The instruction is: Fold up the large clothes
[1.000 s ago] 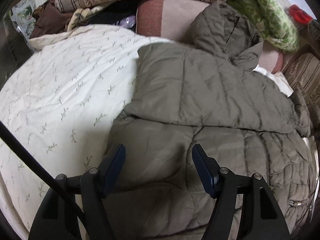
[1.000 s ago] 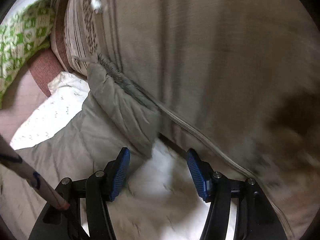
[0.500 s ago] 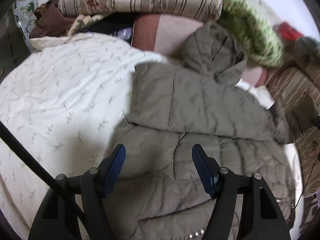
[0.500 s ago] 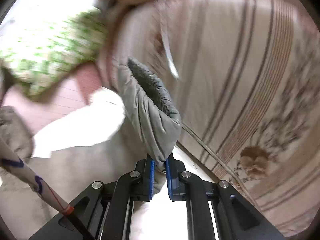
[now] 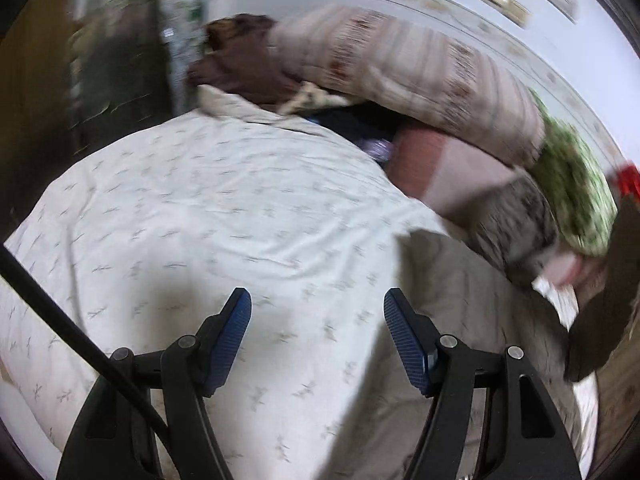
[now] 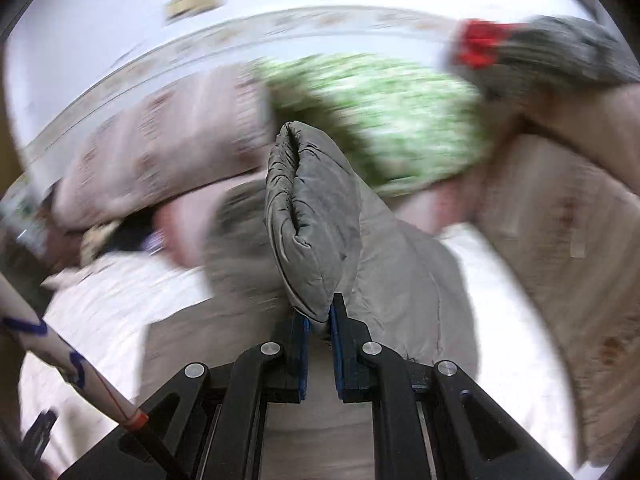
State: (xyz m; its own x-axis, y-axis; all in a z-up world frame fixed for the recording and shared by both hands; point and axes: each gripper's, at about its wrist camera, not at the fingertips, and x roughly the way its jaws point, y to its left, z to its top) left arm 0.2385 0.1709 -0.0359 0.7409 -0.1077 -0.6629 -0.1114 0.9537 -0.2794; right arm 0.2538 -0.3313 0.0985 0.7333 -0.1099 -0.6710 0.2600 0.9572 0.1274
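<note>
At the bottom centre of the right wrist view, the right gripper (image 6: 319, 322) is pinching a padded fold of the grey-olive quilted jacket (image 6: 316, 216), its blue pads pressed together on the fabric, which is rising up the middle of the frame. Behind it, a green patterned blanket (image 6: 380, 112) and a striped pillow (image 6: 160, 140) are showing only as blur (so detail is hard to read). Low in the left wrist view, the left gripper (image 5: 318, 340) is hovering with its fingers wide apart, gripping nothing, over the white sprigged bedspread (image 5: 200, 216). The jacket (image 5: 460, 288) is lying across the lower right of that frame, on the bedspread.
</note>
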